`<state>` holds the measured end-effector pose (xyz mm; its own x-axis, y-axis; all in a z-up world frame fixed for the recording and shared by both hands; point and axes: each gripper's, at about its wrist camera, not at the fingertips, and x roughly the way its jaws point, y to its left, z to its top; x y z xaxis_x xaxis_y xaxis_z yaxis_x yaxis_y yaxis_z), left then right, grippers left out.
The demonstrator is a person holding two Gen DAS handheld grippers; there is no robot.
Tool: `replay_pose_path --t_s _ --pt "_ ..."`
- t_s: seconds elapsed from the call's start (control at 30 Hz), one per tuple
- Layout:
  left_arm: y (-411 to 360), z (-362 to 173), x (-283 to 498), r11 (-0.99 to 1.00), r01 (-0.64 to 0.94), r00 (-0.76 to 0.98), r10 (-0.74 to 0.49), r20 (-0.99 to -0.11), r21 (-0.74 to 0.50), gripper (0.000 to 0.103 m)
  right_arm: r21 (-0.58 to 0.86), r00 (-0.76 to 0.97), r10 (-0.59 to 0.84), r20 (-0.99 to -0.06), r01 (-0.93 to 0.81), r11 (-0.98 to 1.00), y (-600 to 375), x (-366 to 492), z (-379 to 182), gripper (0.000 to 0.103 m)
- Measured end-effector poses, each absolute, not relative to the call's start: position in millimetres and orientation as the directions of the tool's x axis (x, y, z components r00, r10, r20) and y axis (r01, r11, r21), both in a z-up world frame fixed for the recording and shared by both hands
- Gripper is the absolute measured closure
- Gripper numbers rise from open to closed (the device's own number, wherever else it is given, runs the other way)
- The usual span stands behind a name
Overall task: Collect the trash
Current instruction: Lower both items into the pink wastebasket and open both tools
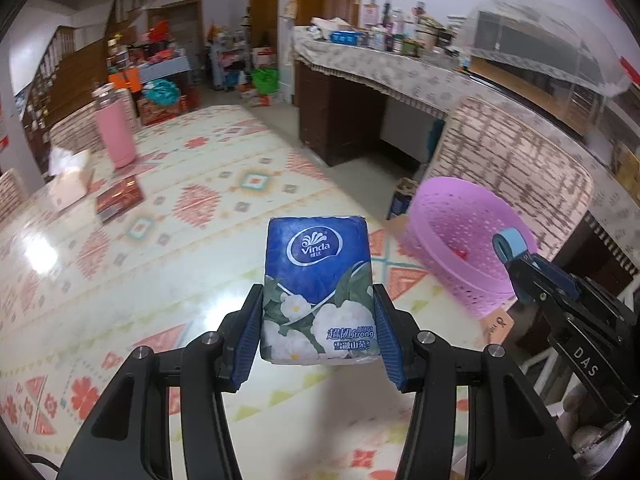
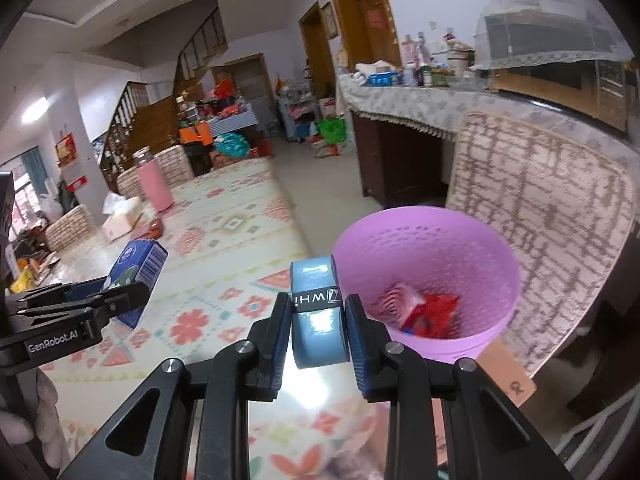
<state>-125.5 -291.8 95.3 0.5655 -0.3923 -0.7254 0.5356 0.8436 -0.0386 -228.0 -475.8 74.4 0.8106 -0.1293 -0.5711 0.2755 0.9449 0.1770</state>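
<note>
Left gripper [image 1: 318, 320]: closed on the blue tissue pack [image 1: 318, 284].
Right gripper [image 2: 318, 330]: closed on the blue roll [image 2: 318, 320], beside the purple basket [image 2: 472, 240].

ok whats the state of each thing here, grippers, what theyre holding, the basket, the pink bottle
left gripper: shut on tissue pack
tissue pack: held upright above the table
right gripper: shut on blue roll
blue roll: held beside the basket
purple basket: tilted, red wrappers inside
pink bottle: upright, capped

Soft indoor light filled both views; glare pooled on the glossy patterned table [image 1: 44, 248] and beneath the right tool [image 2: 318, 334]. Fisheye bending curved the dark-vignetted edges, and the background was blurred.
</note>
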Motion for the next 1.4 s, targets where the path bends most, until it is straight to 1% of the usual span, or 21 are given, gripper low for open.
replay_pose_path --t_s 0.27,0.5,0.87,1.17,1.4 --pt "-347 105 -116 0.795 0.606 0.545 -0.436 -0.716 -0.022 0.052 0.107 0.800 -0.224 -0.556 0.336 0.936 -512 -227 79 0.073" --pt "-392 111 -108 0.763 0.646 0.548 -0.453 -0.703 0.011 0.052 0.124 0.791 -0.242 -0.562 0.370 0.921 -545 -223 78 0.073" --pt "-456 99 -96 0.703 0.711 0.494 -0.468 -0.733 0.030 0.052 0.143 0.779 -0.254 -0.573 0.401 0.905 -573 -217 75 0.073" --pt "-489 84 -70 0.689 0.725 0.437 -0.453 -0.777 0.006 0.052 0.240 0.764 -0.201 -0.613 0.422 0.874 -603 -200 57 0.073" --pt "-499 79 -56 0.677 0.734 0.383 -0.475 -0.792 -0.051 0.051 0.246 0.748 -0.200 -0.633 0.439 0.864 -612 -189 49 0.072"
